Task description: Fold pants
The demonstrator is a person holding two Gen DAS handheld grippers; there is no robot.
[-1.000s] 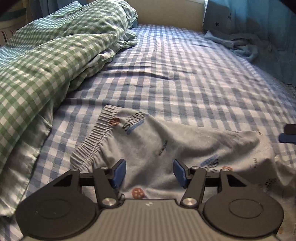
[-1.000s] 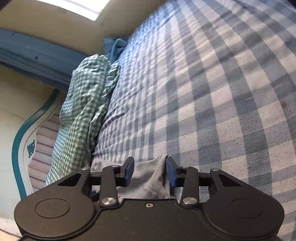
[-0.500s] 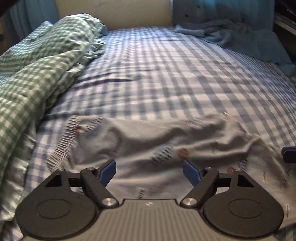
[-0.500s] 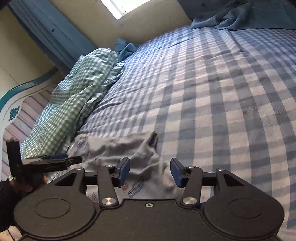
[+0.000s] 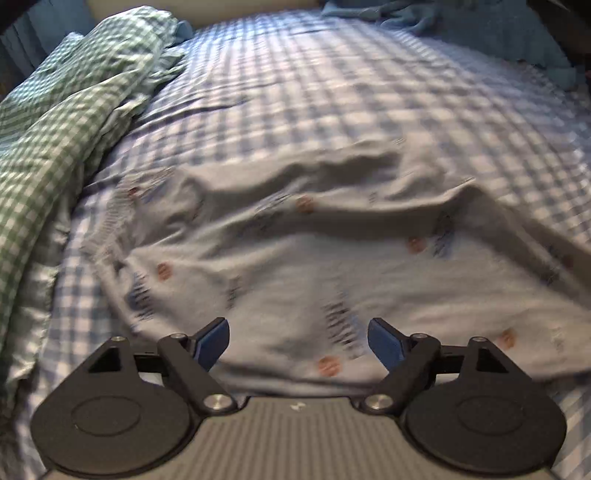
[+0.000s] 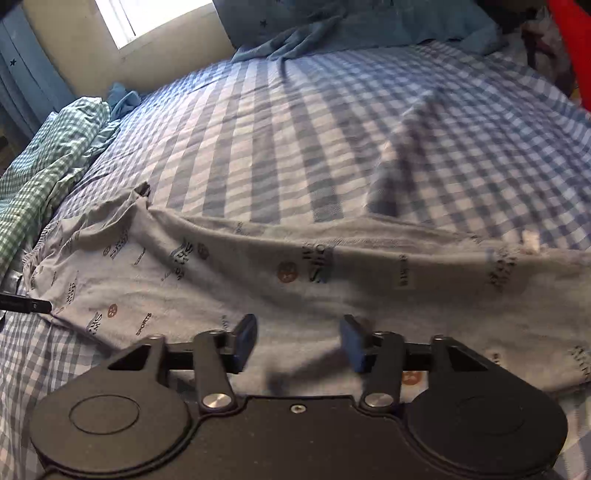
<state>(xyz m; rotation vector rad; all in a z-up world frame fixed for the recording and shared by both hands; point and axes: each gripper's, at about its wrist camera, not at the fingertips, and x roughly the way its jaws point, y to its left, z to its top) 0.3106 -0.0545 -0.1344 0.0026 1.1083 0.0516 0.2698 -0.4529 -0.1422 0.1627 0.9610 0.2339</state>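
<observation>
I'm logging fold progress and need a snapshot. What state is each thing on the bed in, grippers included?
pants: spread lengthwise on the bed, wrinkled, not yet folded, held by neither gripper.
left gripper: open, jaws just widened, nothing between its pads.
right gripper: open, jaws just widened, nothing gripped.
green checked duvet: bunched along the bed's side.
blue checked sheet: mostly flat, one raised crease.
blue blanket: crumpled at the far end.

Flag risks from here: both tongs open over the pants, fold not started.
1. The pants lie rumpled, with a raised ridge along the far edge; folding now could lock in creases.
2. The left tongs and right tongs, whose jaws have just been opening, hold nothing; a pinch could catch the checked sheet too.
</observation>
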